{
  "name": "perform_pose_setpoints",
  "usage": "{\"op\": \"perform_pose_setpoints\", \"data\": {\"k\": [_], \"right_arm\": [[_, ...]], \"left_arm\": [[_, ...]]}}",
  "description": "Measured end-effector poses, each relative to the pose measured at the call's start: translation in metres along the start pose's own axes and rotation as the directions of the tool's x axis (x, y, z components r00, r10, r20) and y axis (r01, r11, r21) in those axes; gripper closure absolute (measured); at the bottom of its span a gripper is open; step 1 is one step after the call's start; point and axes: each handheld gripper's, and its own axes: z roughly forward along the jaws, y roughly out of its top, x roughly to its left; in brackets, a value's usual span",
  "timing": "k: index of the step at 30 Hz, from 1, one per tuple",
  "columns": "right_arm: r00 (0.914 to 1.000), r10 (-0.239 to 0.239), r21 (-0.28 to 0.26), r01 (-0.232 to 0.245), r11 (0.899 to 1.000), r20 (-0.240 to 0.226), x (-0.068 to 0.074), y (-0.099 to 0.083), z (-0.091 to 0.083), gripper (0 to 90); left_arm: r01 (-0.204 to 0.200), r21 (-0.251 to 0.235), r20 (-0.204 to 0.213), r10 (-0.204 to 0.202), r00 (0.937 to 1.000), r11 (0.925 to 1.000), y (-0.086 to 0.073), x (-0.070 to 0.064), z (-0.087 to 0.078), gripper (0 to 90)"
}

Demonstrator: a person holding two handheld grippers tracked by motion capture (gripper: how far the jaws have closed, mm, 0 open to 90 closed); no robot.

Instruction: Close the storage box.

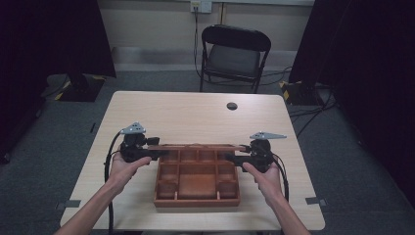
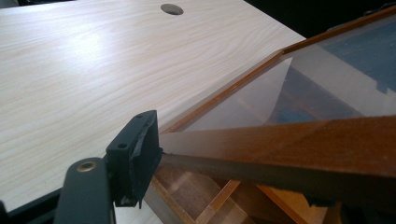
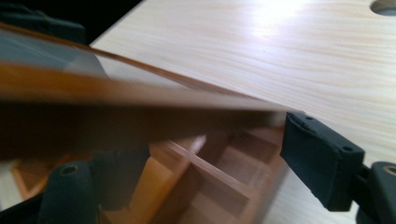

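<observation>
Fingers (image 2: pixel 135 156) of left gripper (image 1: pixel 155 154) pinched on the left end of a glass-paned wooden lid (image 2: pixel 299 140); fingers (image 3: pixel 322 158) of right gripper (image 1: pixel 234 159) clamped on its right end. Lid raised, tilted, above the far edge of the compartmented wooden box (image 1: pixel 195 200) on the table (image 1: pixel 195 112).

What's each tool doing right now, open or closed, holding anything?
Left tool: closed on the left end of the glass-paned lid frame, raised over the wooden tray.
Right tool: closed on the lid's right end.
</observation>
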Motion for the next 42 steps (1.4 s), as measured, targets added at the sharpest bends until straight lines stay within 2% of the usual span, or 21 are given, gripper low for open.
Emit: {"op": "perform_pose_setpoints", "data": {"k": [3, 5, 7, 12, 16, 18, 24, 28, 30, 31, 32, 33, 34, 36, 39, 42], "right_arm": [[0.9999, -0.004, 0.012, 0.004, 1.000, 0.012, -0.004, 0.000, -0.001, 23.2], [0.9989, -0.008, 0.000, 0.008, 1.000, 0.046, -0.008, -0.001, -0.007, 27.4], [0.9993, 0.005, -0.002, -0.005, 1.000, 0.036, -0.012, 0.000, -0.011, 27.6], [0.9986, 0.015, 0.020, -0.016, 1.000, 0.052, -0.022, -0.002, -0.018, 33.5], [0.9944, -0.012, 0.044, 0.007, 0.999, 0.105, -0.030, -0.004, -0.022, 35.6], [0.9954, 0.022, 0.025, -0.024, 0.999, 0.093, -0.034, -0.004, -0.024, 36.4], [0.9943, 0.028, 0.001, -0.028, 1.000, 0.103, -0.035, 0.002, -0.030, 37.8], [0.9963, 0.035, -0.017, -0.034, 0.999, 0.079, -0.033, 0.011, -0.034, 37.8], [0.9981, 0.044, -0.015, -0.043, 0.999, 0.044, -0.031, 0.018, -0.034, 35.2], [0.9984, 0.039, -0.019, -0.038, 0.999, 0.040, -0.028, 0.023, -0.034, 36.2], [0.9981, 0.018, -0.027, -0.016, 1.000, 0.059, -0.025, 0.029, -0.036, 34.8], [0.9986, 0.016, -0.036, -0.015, 0.999, 0.050, -0.024, 0.033, -0.037, 32.3], [0.9995, 0.025, -0.054, -0.024, 0.998, 0.018, -0.021, 0.039, -0.040, 32.3], [1.0000, 0.001, -0.076, -0.001, 0.997, 0.004, -0.015, 0.048, -0.044, 32.3], [0.9987, -0.030, -0.106, 0.025, 0.994, -0.043, -0.003, 0.061, -0.049, 34.5], [0.9912, -0.064, -0.104, 0.052, 0.993, -0.116, 0.010, 0.072, -0.049, 35.2]], "left_arm": [[0.026, -0.012, 0.008, -0.026, 0.9996, 0.9996, -0.001, 0.002, -0.002, 32.2], [0.038, -0.020, 0.004, -0.038, 0.9993, 0.9991, -0.003, 0.004, -0.004, 32.4], [0.034, -0.014, -0.003, -0.034, 0.9994, 0.9993, -0.003, 0.004, -0.005, 32.4], [0.031, -0.021, -0.007, -0.032, 0.9995, 0.9993, -0.003, 0.004, -0.005, 33.0], [0.033, -0.023, -0.007, -0.033, 0.9994, 0.9992, -0.003, 0.003, -0.006, 33.1], [0.039, -0.031, 0.000, -0.039, 0.9993, 0.9988, -0.003, 0.002, -0.007, 33.1], [0.033, -0.032, 0.006, -0.032, 0.9995, 0.9989, -0.004, -0.001, -0.015, 33.1], [0.035, -0.038, 0.008, -0.035, 0.9994, 0.9987, -0.007, -0.003, -0.018, 33.2], [0.039, -0.037, 0.009, -0.038, 0.9992, 0.9986, -0.008, -0.004, -0.018, 32.6], [0.035, -0.030, 0.007, -0.035, 0.9994, 0.9989, -0.009, -0.003, -0.018, 32.5], [0.035, -0.026, 0.000, -0.035, 0.9994, 0.9990, -0.008, -0.004, -0.018, 32.3], [0.037, -0.032, -0.001, -0.037, 0.9993, 0.9988, -0.008, -0.005, -0.017, 32.4], [0.032, -0.030, -0.003, -0.032, 0.9995, 0.9990, -0.008, -0.005, -0.017, 32.5], [0.027, -0.022, -0.002, -0.027, 0.9996, 0.9994, -0.009, -0.005, -0.017, 32.6], [0.026, -0.019, -0.003, -0.026, 0.9997, 0.9995, -0.011, -0.006, -0.017, 31.4], [0.021, -0.017, -0.007, -0.022, 0.9997, 0.9996, -0.012, -0.007, -0.017, 31.6]]}}
